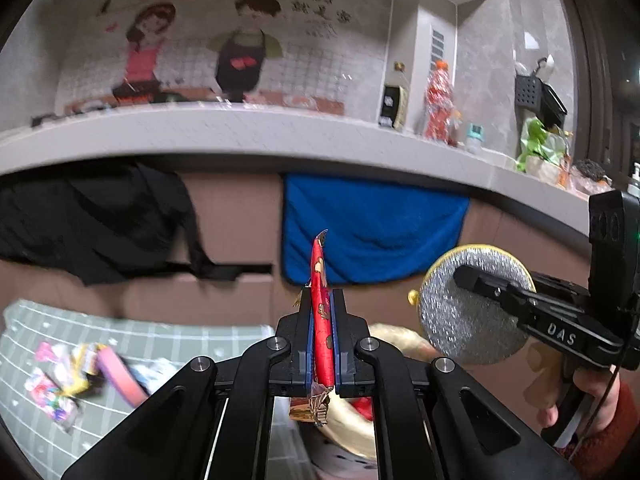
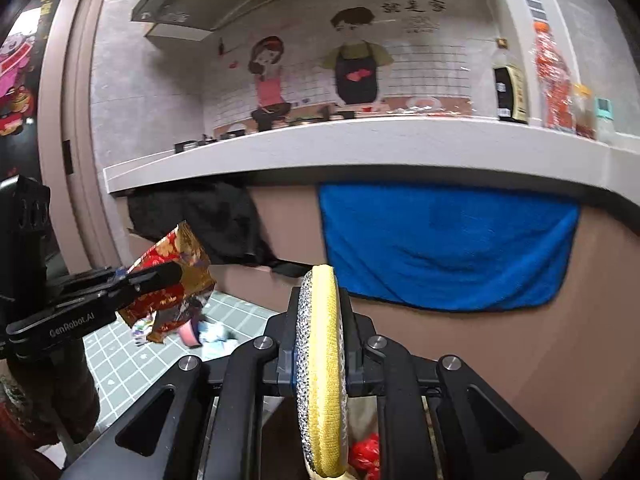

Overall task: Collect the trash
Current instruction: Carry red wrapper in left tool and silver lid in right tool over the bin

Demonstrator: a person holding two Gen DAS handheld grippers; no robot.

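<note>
Trash in both grips, lifted clear of the floor. Left gripper [image 1: 323, 312] is clamped tight on a red wrapper [image 1: 321, 304], held edge-up so it won't slip. Right gripper [image 2: 320, 312] pinches a round scrub pad [image 2: 322, 360] on edge, likely for carrying off. More litter [image 1: 76, 376] lies on the green mat [image 1: 192, 336]. Lettering reads "DAS" on the right gripper, "GenRobot.AI" on the left.

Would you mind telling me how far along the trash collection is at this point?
Done: nothing visibly binned yet. In hand: the left gripper is shut on a red wrapper, and the right gripper is shut on a round scouring pad. Left: a pile of wrappers lies on the green floor mat.
</note>
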